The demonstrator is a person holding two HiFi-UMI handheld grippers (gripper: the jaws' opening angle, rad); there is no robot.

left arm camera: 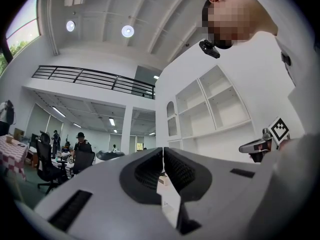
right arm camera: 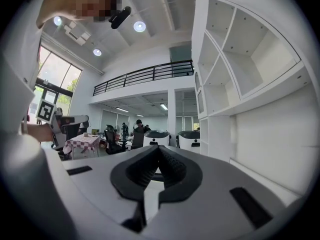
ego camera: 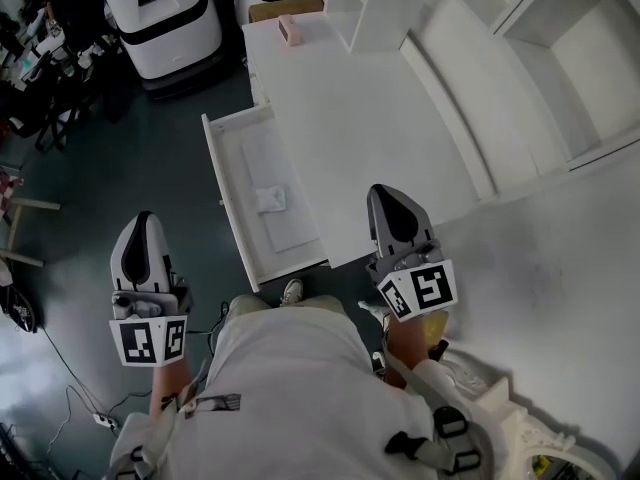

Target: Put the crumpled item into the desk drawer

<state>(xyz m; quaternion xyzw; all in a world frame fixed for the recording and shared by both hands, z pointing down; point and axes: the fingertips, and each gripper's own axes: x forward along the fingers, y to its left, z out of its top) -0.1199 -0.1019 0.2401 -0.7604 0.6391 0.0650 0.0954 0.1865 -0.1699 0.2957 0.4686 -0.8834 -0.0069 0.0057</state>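
A crumpled white item [ego camera: 271, 200] lies inside the open desk drawer [ego camera: 222, 178], on the left side of the white desk [ego camera: 360, 118]. My left gripper [ego camera: 145, 218] hangs over the dark floor, left of the drawer and apart from it. In the left gripper view its jaws [left arm camera: 163, 152] meet at the tips with nothing between them. My right gripper [ego camera: 384, 192] is over the desk's front edge, right of the drawer. It is also shut and empty [right arm camera: 159, 148]. Both gripper views look up into the room, so neither shows the item.
A flat white sheet [ego camera: 288, 230] lies in the drawer beside the crumpled item. A small pink box [ego camera: 290, 30] stands at the desk's far end. White shelving [ego camera: 560, 58] runs along the right. White machines [ego camera: 165, 18] stand beyond the desk, and cables [ego camera: 80, 398] lie on the floor.
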